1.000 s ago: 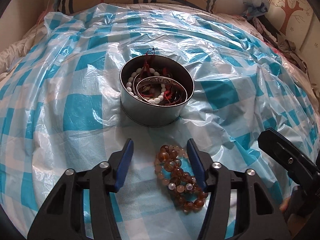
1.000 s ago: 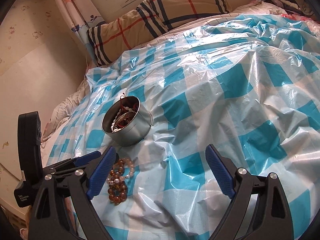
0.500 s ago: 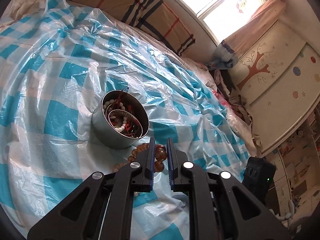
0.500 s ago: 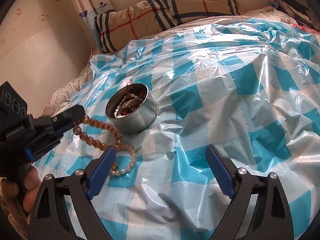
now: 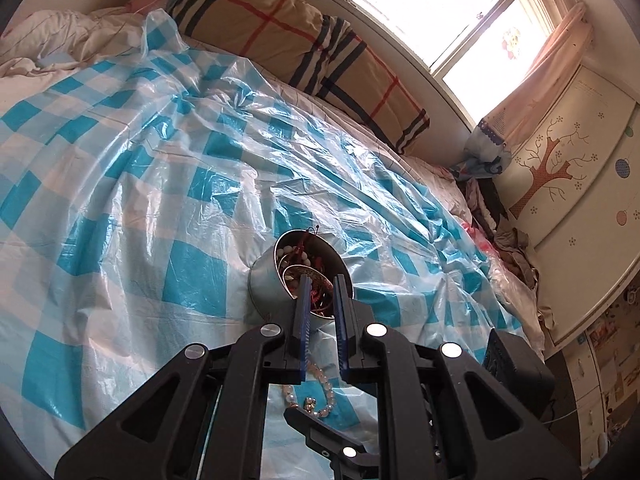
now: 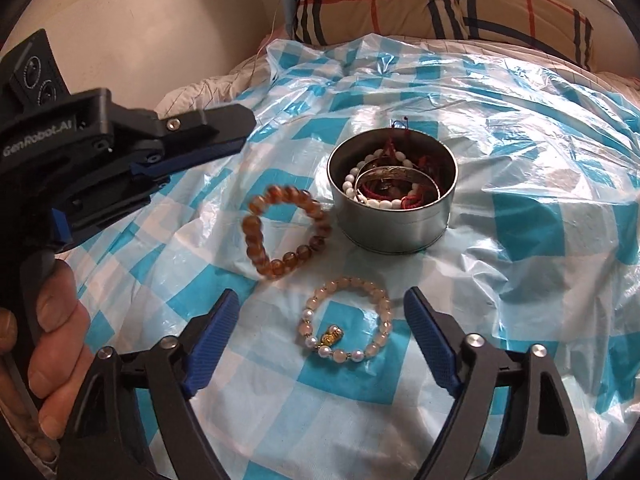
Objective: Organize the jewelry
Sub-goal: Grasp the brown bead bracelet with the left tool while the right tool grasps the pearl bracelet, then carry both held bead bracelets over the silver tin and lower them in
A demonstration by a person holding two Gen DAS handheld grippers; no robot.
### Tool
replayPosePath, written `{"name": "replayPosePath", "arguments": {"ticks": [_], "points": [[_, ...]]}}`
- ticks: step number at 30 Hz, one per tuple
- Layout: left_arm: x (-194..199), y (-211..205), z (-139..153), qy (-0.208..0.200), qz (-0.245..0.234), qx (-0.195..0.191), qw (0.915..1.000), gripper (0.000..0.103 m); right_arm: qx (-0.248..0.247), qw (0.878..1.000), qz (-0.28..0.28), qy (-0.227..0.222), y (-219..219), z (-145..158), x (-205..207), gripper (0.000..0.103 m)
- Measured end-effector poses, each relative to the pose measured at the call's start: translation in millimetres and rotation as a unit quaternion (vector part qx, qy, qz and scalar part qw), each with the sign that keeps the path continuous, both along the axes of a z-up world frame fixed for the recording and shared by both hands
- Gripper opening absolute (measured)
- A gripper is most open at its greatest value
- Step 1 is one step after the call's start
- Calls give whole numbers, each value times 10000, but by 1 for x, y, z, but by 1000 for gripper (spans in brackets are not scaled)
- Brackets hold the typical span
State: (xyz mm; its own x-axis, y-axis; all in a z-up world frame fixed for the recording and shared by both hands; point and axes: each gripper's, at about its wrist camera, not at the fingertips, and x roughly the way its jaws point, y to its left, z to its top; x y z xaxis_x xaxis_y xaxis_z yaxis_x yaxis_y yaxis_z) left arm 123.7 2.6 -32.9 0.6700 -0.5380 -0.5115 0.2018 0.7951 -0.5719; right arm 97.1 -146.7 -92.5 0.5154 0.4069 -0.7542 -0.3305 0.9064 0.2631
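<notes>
The left wrist view looks forward and slightly down across the bed toward the window (image 5: 460, 28) at upper right, the round tin (image 5: 266, 284) near centre. The right wrist view tilts more steeply down, close over the checked plastic sheet (image 6: 540, 220). Both share the tin (image 6: 394, 224) and plaid pillow (image 6: 440, 0).

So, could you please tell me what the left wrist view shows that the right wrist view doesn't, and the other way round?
Only the left wrist view shows the bright window and the tree-painted wardrobe. Only the right wrist view shows the amber bead bracelet on the sheet, a hand, and the right gripper, jaws closing around the pale pink bead bracelet without touching it. Both show the round metal tin of jewelry, that pale bracelet, the checked plastic sheet, the plaid pillow and the shut left gripper.
</notes>
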Motion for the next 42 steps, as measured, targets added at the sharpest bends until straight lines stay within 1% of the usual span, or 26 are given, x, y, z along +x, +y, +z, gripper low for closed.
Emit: {"name": "replayPosePath", "arguments": {"ticks": [1, 3, 5, 7, 9, 12, 13, 14, 16, 17, 19, 21, 22, 23, 24, 27, 28, 31, 33, 34, 36, 37, 38, 39, 40, 42], "points": [[1, 1, -1, 13, 3, -30, 10000, 11, -86, 9999, 82, 81, 5, -5, 1, 50], [2, 3, -1, 28, 11, -48, 10000, 11, -451, 9986, 204, 179, 15, -16, -1, 43], [3, 3, -2, 31, 19, 11, 10000, 11, -613, 9977, 247, 132, 18, -18, -4, 40], [4, 2, -4, 101, -19, 97, 9999, 11, -572, 9981, 175, 137, 14, -18, -5, 20], [8, -3, -11, 285, -102, 261, 9992, 11, -222, 9995, 13, 246, 0, -19, -4, 16], [16, -17, -24, 598, -217, 769, 9950, 16, 522, 9972, -365, 397, -28, -19, -3, 12], [18, -23, -27, 621, -230, 1002, 9928, 26, 819, 9944, -501, 435, -38, -18, -3, 11], [20, -29, -30, 620, -209, 1276, 9897, 42, 1098, 9908, -627, 474, -48, -18, -4, 11], [23, -38, -34, 595, -156, 1671, 9840, 55, 1617, 9819, -808, 570, -65, -21, -5, 11], [25, -42, -36, 615, -137, 1824, 9812, 56, 1828, 9774, -880, 594, -72, -23, -6, 11], [29, -50, -44, 729, -201, 2104, 9747, 56, 2158, 9697, -966, 619, -82, -24, -7, 11], [31, -56, -52, 812, -294, 2371, 9676, 55, 2197, 9691, -970, 556, -84, -22, -7, 11], [32, -59, -54, 823, -346, 2469, 9649, 38, 2148, 9708, -941, 501, -83, -19, -8, 11], [32, -62, -56, 853, -368, 2588, 9615, 15, 2129, 9717, -912, 467, -82, -17, -8, 11], [32, -62, -57, 861, -407, 2598, 9610, 11, 2146, 9716, -891, 456, -81, -16, -8, 11], [29, -56, -49, 741, -370, 2360, 9682, 10, 2295, 9680, -926, 424, -85, -16, -9, 11], [28, -51, -45, 696, -353, 2180, 9728, 10, 2412, 9650, -951, 392, -88, -15, -10, 10], [20, -35, -26, 364, -413, 1282, 9902, 11, 2903, 9507, -1041, 330, -103, -15, -13, 10], [14, -28, -15, 125, -404, 921, 9949, 10, 3288, 9377, -1081, 299, -113, -16, -16, 10], [12, -27, -12, 53, -371, 865, 9955, 10, 3322, 9365, -1093, 275, -114, -14, -16, 10], [11, -26, -10, 19, -329, 826, 9960, 11, 2951, 9501, -991, 214, -106, -7, -16, 10], [12, -25, -10, 38, -317, 806, 9962, 10, 2685, 9588, -898, 214, -98, -4, -17, 18], [12, -25, -10, 43, -296, 804, 9963, 11, 2400, 9675, -771, 204, -87, -1, -17, 30], [13, -25, -9, 36, -284, 800, 9964, 11, 2059, 9764, -638, 162, -74, 1, -17, 60], [13, -24, -8, 29, -279, 792, 9965, 11, 1719, 9840, -455, 85, -60, 4, -18, 65], [12, -25, -7, 17, -271, 799, 9964, 11, 1018, 9946, -179, 96, -34, 4, -16, 65]]}}
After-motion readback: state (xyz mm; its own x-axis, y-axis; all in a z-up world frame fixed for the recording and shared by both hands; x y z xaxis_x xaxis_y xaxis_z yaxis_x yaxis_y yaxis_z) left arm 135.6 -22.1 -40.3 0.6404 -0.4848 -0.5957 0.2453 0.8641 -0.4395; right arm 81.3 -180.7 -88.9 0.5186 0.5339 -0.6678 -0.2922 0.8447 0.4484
